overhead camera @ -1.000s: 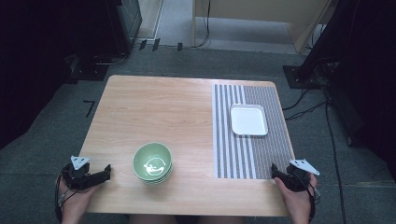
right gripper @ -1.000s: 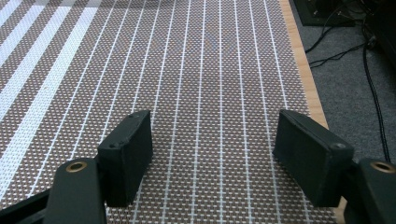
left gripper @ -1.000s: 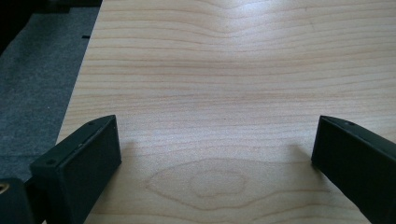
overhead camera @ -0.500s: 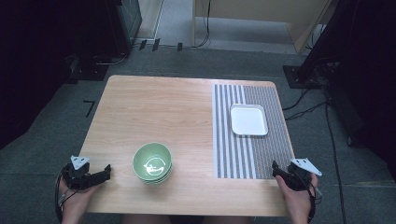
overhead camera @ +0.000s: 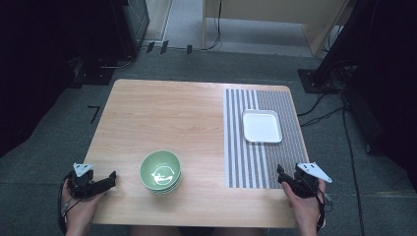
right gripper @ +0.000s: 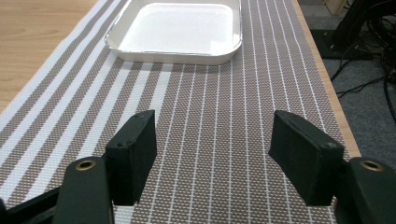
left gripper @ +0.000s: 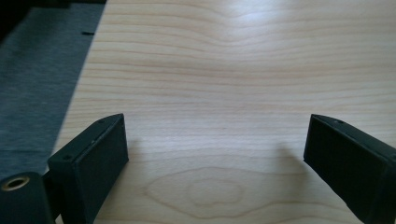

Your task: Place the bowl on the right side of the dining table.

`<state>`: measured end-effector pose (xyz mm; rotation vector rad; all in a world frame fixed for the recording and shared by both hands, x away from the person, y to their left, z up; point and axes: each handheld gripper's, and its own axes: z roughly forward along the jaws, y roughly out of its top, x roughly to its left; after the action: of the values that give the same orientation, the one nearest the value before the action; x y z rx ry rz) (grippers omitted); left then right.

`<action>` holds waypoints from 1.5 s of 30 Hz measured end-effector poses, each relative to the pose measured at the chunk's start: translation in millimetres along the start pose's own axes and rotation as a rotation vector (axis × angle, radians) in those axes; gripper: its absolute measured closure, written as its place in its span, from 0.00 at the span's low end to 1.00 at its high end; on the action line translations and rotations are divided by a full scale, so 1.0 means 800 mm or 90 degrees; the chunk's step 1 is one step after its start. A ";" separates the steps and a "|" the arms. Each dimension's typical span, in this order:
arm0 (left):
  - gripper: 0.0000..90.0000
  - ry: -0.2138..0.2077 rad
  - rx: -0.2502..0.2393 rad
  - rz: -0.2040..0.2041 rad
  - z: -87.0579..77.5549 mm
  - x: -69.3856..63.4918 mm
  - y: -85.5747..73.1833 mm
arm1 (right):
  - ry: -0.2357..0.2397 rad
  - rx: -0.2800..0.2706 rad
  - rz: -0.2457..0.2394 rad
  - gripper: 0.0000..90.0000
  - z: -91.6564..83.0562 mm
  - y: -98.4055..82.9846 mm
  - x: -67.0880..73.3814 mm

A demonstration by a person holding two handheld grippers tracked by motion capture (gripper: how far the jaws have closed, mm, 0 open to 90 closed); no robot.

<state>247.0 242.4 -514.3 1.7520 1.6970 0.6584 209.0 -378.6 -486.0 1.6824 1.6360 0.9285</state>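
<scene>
Gripper jaws on both hands stand apart and empty, the right gripper (overhead camera: 282,173) having just narrowed on the striped mat (overhead camera: 265,162) facing the white tray (right gripper: 175,32), so approach seems underway; the left gripper (overhead camera: 110,179) must reach the green bowls (overhead camera: 160,171) on the desk (overhead camera: 167,113).

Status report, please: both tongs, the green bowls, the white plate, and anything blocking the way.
Left tongs open, empty. Right tongs open, empty. Green bowls stacked, untouched; white plate empty on striped mat. Nothing in the way.

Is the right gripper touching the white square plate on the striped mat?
Apart. In the right gripper view, the right gripper has open jaws with nothing between them, and a stretch of striped mat lies bare between them and the white square plate.
</scene>
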 end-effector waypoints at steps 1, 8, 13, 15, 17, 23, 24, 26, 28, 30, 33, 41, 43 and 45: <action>0.07 -0.004 -0.005 -0.002 -0.002 -0.001 0.001 | 0.000 0.000 0.000 0.35 0.000 0.000 0.000; 0.07 -0.053 -0.076 -0.040 -0.035 -0.009 0.023 | 0.008 -0.011 -0.017 0.35 -0.004 0.009 0.014; 0.07 -0.084 -0.093 -0.038 -0.049 -0.020 0.033 | 0.029 -0.019 -0.029 0.36 -0.010 0.017 0.028; 0.07 -0.095 -0.102 -0.037 -0.054 -0.027 0.037 | 0.034 -0.021 -0.030 0.36 -0.011 0.019 0.032; 0.07 -0.105 -0.108 -0.031 -0.060 -0.034 0.042 | 0.039 -0.026 -0.029 0.36 -0.012 0.023 0.037; 0.15 -0.134 -0.133 -0.017 -0.076 -0.055 0.058 | 0.059 -0.023 -0.052 0.37 -0.011 0.031 0.056; 0.15 -0.138 -0.136 -0.016 -0.077 -0.058 0.060 | 0.063 -0.024 -0.052 0.37 -0.011 0.032 0.061; 0.15 -0.150 -0.143 -0.010 -0.080 -0.067 0.066 | 0.074 -0.026 -0.054 0.37 -0.011 0.034 0.068; 0.15 -0.162 -0.144 0.004 -0.082 -0.077 0.074 | 0.082 -0.028 -0.061 0.37 -0.010 0.037 0.075; 0.15 -0.172 -0.147 0.008 -0.083 -0.085 0.079 | 0.091 -0.028 -0.064 0.37 -0.010 0.039 0.083; 0.16 -0.190 -0.150 0.021 -0.083 -0.096 0.081 | 0.102 -0.031 -0.065 0.37 -0.008 0.042 0.092; 0.16 -0.224 -0.130 0.048 -0.076 -0.117 0.078 | 0.121 -0.037 -0.074 0.37 -0.003 0.052 0.113; 0.21 -0.225 -0.128 0.051 -0.074 -0.122 0.076 | 0.125 -0.039 -0.071 0.37 -0.001 0.055 0.116; 0.30 -0.232 -0.124 0.056 -0.072 -0.124 0.075 | 0.133 -0.040 -0.064 0.37 0.000 0.059 0.121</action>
<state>242.0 148.1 -425.4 1.6951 1.2722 0.4868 235.1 -284.6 -440.6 1.4881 1.7894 1.1235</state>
